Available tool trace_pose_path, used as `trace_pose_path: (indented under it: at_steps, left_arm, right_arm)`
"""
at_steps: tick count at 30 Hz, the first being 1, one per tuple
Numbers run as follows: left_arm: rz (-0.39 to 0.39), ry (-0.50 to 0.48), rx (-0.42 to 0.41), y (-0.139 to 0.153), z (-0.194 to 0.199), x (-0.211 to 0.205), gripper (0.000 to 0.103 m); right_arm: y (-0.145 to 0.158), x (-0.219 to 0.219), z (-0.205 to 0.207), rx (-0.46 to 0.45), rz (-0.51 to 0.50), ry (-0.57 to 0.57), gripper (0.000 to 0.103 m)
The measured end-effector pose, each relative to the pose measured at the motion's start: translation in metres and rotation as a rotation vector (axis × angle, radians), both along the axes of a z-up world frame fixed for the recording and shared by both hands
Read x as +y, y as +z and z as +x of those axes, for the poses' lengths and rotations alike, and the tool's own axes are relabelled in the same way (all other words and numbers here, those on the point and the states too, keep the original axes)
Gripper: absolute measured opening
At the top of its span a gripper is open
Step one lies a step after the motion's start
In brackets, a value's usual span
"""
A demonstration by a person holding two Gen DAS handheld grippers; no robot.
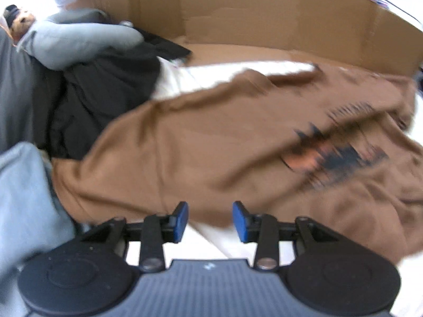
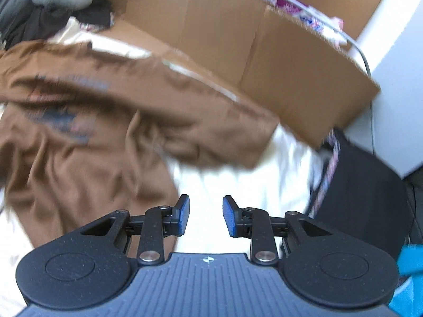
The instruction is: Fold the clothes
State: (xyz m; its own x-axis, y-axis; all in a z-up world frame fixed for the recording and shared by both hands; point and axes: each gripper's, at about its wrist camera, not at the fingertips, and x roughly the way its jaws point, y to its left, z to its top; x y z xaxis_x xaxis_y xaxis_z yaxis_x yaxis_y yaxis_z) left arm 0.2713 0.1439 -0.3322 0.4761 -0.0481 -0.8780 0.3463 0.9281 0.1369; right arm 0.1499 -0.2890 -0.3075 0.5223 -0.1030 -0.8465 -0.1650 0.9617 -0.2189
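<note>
Both pairs of tongs hang empty above the work: the left tongs (image 1: pixel 210 220) and the right tongs (image 2: pixel 206 218) each stand parted with nothing between the blue pads. One brown cotton T-shirt with a dark and orange chest print (image 1: pixel 211 142) lies rumpled on the white surface (image 2: pixel 238 185), partly doubled over on itself, its near hem just ahead of the left tongs and its free edge up and to the left of the right tongs. By my reading, a fold has been laid and let go, so the step in hand is the gap between folds. The next move calls for taking a fresh hold on two edge points of the shirt and carrying them across evenly. Counted: one brown shirt, one brown cardboard wall (image 1: pixel 264 18) behind it, and one heap of black and grey clothes (image 1: pixel 87 92) to the left.
</note>
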Motion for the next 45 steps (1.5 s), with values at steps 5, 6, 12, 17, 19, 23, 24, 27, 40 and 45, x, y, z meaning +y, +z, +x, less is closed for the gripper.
trace_pose_path:
  at_steps: [5,6,12,17,19,23,24,27,40,45]
  left_arm:
    - [0.012,-0.025,0.051,-0.005,-0.033,-0.005,0.040]
    - [0.012,-0.026,0.056,-0.005,-0.039,-0.007,0.040]
    - [-0.010,-0.017,0.117,-0.015,-0.064,-0.013,0.040]
    - [-0.051,0.040,0.169,-0.029,-0.079,-0.016,0.037]
    - [-0.072,0.051,0.195,-0.034,-0.086,-0.019,0.037]
    - [-0.112,0.085,0.262,-0.040,-0.096,-0.024,0.037]
    - [-0.127,0.089,0.277,-0.040,-0.097,-0.024,0.037]
    - [-0.191,0.069,0.309,-0.036,-0.105,-0.028,0.037]
    - [-0.456,0.427,0.495,-0.056,-0.106,-0.013,0.036]
    - [-0.472,0.537,0.528,-0.062,-0.108,-0.009,0.036]
  right_arm:
    - [0.004,-0.004,-0.045,0.056,0.020,-0.001,0.034]
    - [0.004,-0.005,-0.051,0.057,0.023,-0.007,0.034]
    - [-0.020,-0.009,-0.076,0.135,0.098,-0.071,0.034]
    - [-0.044,-0.010,-0.105,0.178,0.135,-0.128,0.035]
    - [-0.047,-0.008,-0.110,0.175,0.147,-0.118,0.035]
    - [-0.054,-0.008,-0.108,0.171,0.174,-0.144,0.037]
    - [-0.055,-0.007,-0.106,0.171,0.179,-0.141,0.037]
    - [-0.059,-0.001,-0.101,0.172,0.184,-0.118,0.038]
    - [-0.065,0.004,-0.097,0.168,0.187,-0.092,0.041]
    - [-0.069,0.003,-0.090,0.163,0.211,-0.113,0.042]
